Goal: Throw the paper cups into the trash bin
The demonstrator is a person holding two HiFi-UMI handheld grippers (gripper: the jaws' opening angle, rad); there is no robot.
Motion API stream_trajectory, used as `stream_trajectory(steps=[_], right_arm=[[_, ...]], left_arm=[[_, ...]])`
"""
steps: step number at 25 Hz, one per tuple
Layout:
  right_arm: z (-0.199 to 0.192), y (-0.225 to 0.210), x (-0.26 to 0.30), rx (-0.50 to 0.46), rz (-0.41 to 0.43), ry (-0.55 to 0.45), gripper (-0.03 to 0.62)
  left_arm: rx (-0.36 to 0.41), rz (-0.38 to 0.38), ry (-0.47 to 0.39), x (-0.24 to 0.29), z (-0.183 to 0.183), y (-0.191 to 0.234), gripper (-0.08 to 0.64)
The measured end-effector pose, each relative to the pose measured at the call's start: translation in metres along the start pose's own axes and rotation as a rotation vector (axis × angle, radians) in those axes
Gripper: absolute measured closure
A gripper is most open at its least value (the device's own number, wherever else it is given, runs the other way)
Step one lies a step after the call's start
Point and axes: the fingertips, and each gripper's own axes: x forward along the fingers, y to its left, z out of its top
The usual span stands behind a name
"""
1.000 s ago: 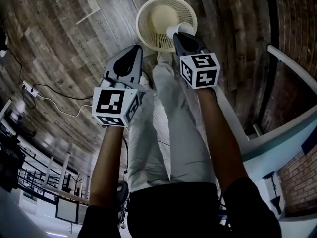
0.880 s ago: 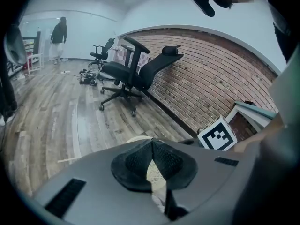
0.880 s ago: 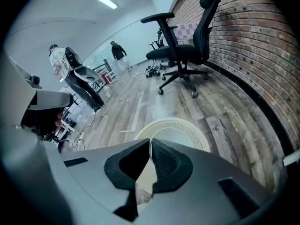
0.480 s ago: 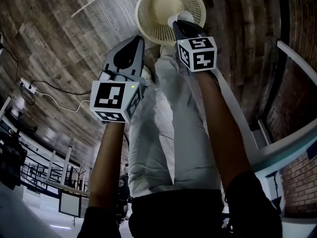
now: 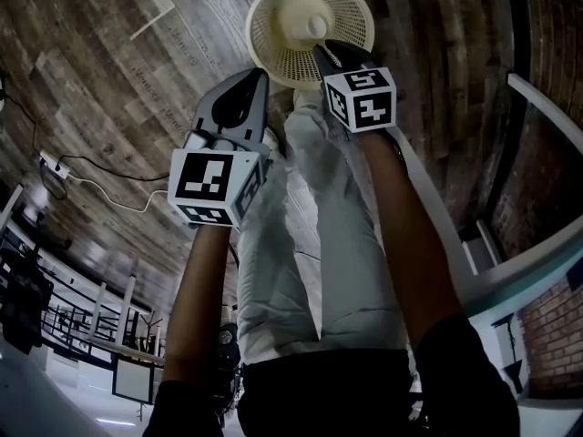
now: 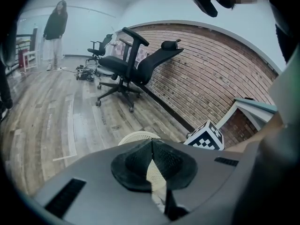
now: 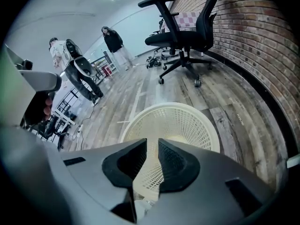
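Wood floor, brick wall. Right gripper (image 5: pixel 321 53) fingers have just been opening, now a slit apart and empty, above trash bin (image 5: pixel 266 57). Paper cup (image 5: pixel 315 27) looks released inside. Left gripper (image 5: pixel 259 76) fingers closed, empty. Next: fetch any remaining cup.

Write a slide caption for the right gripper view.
The right tongs, jaws just opening and nothing gripped, poised above a round cream plastic mesh trash bin.
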Motion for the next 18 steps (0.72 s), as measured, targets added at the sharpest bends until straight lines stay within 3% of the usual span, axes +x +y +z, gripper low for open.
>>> stream_trajectory(steps=[10, 18], right_arm=[[0.013, 0.025, -0.040, -0.012, -0.013, -0.041, 0.566], [0.071, 0.066, -0.104, -0.082, 0.003, -0.145, 0.586]], left_arm=[[0.052, -0.019, -0.013, -0.023, 0.019, -0.013, 0.552], [0.107, -0.061, -0.061, -0.067, 0.066, -0.041, 0.552]])
